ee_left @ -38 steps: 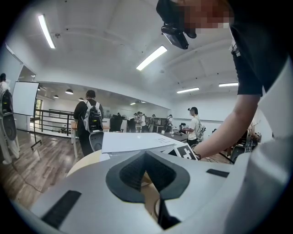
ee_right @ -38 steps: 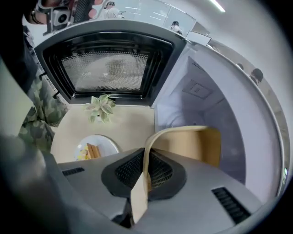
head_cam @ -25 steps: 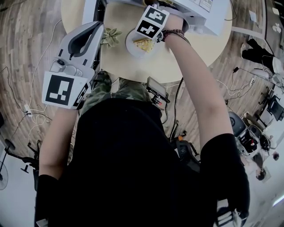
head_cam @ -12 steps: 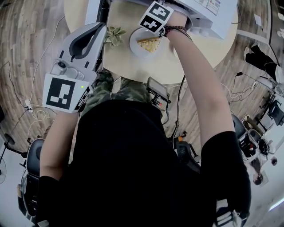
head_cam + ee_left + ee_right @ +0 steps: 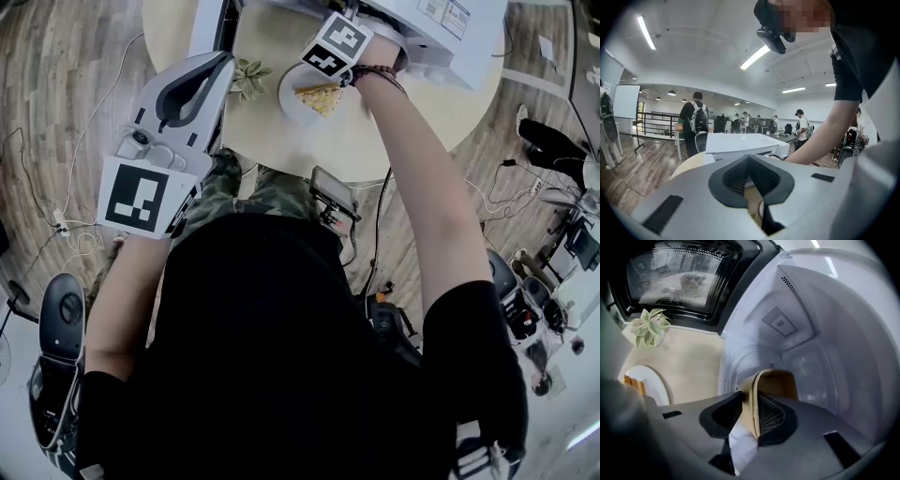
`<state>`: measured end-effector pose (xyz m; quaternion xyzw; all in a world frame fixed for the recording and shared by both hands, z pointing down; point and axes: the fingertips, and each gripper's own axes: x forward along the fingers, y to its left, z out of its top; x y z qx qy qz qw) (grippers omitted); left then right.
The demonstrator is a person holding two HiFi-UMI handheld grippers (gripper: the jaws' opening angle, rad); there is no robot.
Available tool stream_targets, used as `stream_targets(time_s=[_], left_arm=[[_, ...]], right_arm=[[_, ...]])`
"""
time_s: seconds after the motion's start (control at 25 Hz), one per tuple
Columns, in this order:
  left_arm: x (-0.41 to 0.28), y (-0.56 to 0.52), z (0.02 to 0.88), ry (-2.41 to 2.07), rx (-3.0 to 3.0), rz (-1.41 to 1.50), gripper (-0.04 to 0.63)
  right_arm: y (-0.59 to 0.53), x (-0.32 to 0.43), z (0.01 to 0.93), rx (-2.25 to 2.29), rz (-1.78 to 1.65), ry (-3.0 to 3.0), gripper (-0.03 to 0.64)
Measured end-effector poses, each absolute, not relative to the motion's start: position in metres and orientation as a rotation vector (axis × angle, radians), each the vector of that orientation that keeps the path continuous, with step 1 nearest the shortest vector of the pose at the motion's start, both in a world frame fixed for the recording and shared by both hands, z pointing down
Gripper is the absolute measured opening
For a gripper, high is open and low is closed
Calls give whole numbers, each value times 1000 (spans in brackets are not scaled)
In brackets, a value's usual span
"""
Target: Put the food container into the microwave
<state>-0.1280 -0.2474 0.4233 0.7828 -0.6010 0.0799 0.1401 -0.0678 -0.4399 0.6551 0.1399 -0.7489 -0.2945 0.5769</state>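
Head view: we see the left gripper (image 5: 224, 62) at the table (image 5: 375, 141) edge, short of the microwave (image 5: 441, 33).

Left gripper view: its jaws are together and empty.

Right gripper view: the right gripper (image 5: 749, 401) is inside the cavity. Its jaws have just been opening, with the food container (image 5: 774, 380) wall loose between them.

We judge this the release step. Next we need a straight withdrawal.

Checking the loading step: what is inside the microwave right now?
Inside the microwave is the tan food container, its near wall between the right gripper's jaws, which have just been opening. The gripper covers the container's base and the cavity floor beneath.
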Motion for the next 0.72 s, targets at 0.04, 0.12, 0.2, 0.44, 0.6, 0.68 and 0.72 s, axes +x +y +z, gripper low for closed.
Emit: stream_targets(time_s=[0.04, 0.12, 0.2, 0.44, 0.6, 0.68, 0.72], left_arm=[[-128, -247, 423, -1735, 2266, 231, 18], [-127, -247, 424, -1727, 2273, 233, 18], [-125, -246, 425, -1710, 2277, 236, 18], [-117, -246, 418, -1674, 2338, 201, 18], [-110, -252, 404, -1650, 2397, 163, 19], [-108, -255, 396, -1638, 2425, 142, 18], [-107, -257, 391, -1636, 2445, 130, 18]], right_arm=[[-439, -68, 652, 340, -699, -1758, 107], [-436, -67, 645, 361, -725, -1771, 117], [-431, -65, 638, 376, -747, -1776, 132], [-406, -44, 615, 431, -698, -1798, 129], [-378, -25, 589, 482, -663, -1836, 120], [-363, -16, 572, 516, -653, -1862, 105], [-356, -12, 562, 535, -647, -1878, 97]])
